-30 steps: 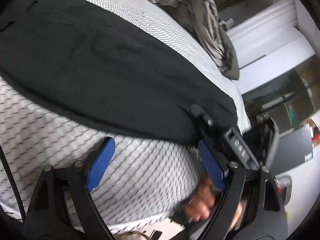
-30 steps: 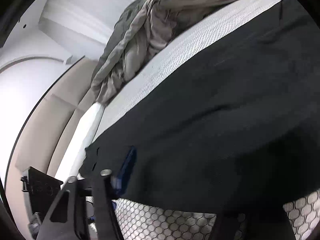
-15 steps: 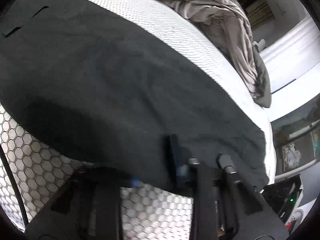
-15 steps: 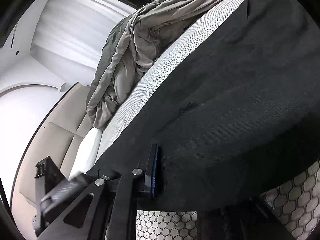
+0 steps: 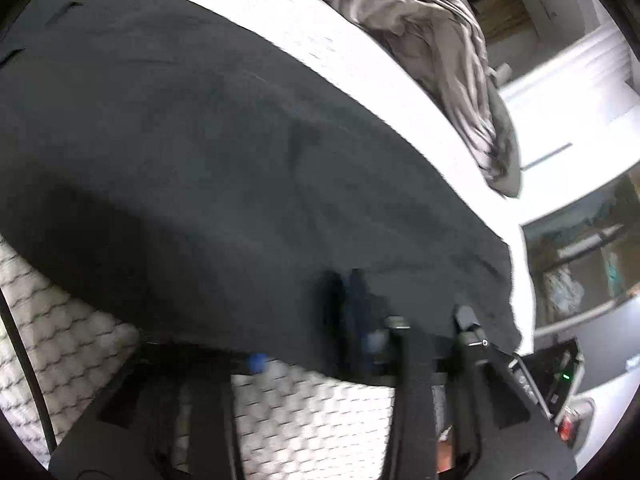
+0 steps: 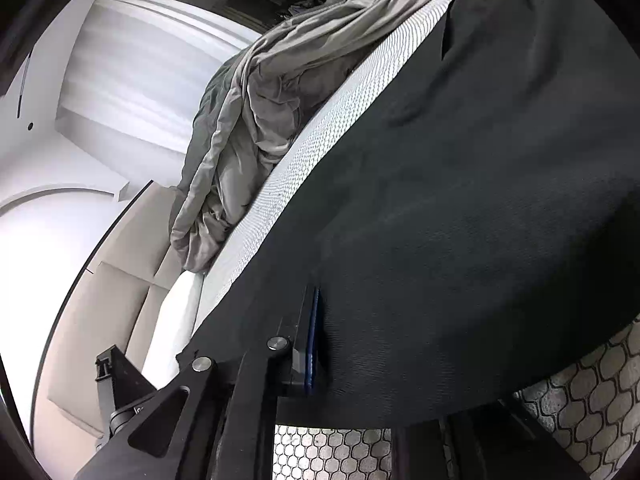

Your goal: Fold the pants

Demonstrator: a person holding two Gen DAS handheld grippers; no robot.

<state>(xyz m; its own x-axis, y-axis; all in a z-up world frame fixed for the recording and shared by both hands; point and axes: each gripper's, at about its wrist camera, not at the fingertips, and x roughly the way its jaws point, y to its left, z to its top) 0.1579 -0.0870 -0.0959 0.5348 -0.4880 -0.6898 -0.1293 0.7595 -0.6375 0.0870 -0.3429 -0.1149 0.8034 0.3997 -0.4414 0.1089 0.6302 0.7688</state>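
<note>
**Desk:** So, where do the pants (image 5: 240, 160) sit against your left gripper (image 5: 306, 328)?

**Operator:** I have them spread dark and flat across the white honeycomb mattress (image 5: 60, 340), with the near hem draped over my left fingers. One blue pad (image 5: 356, 300) lies on top of the cloth. The other only peeks out from under the hem, well to the side. Those jaws have just been opening, and with the hem between them the pads stand apart, so I call that claw released. The picture is blurred there.

**Desk:** And the right gripper (image 6: 352, 320)?

**Operator:** Its jaws have just eased a touch wider too, yet the one pad (image 6: 312, 340) I can see presses into the fabric, and a crease runs up from it. The opposite finger is hidden beneath the cloth. I read it as clenched on the pants' near edge.

**Desk:** What does each view add?

**Operator:** My right camera shows a beige padded headboard (image 6: 100, 300) beyond the crumpled grey bedding (image 6: 260, 120). My left one shows shelves (image 5: 580, 260) past the mattress end instead.
</note>
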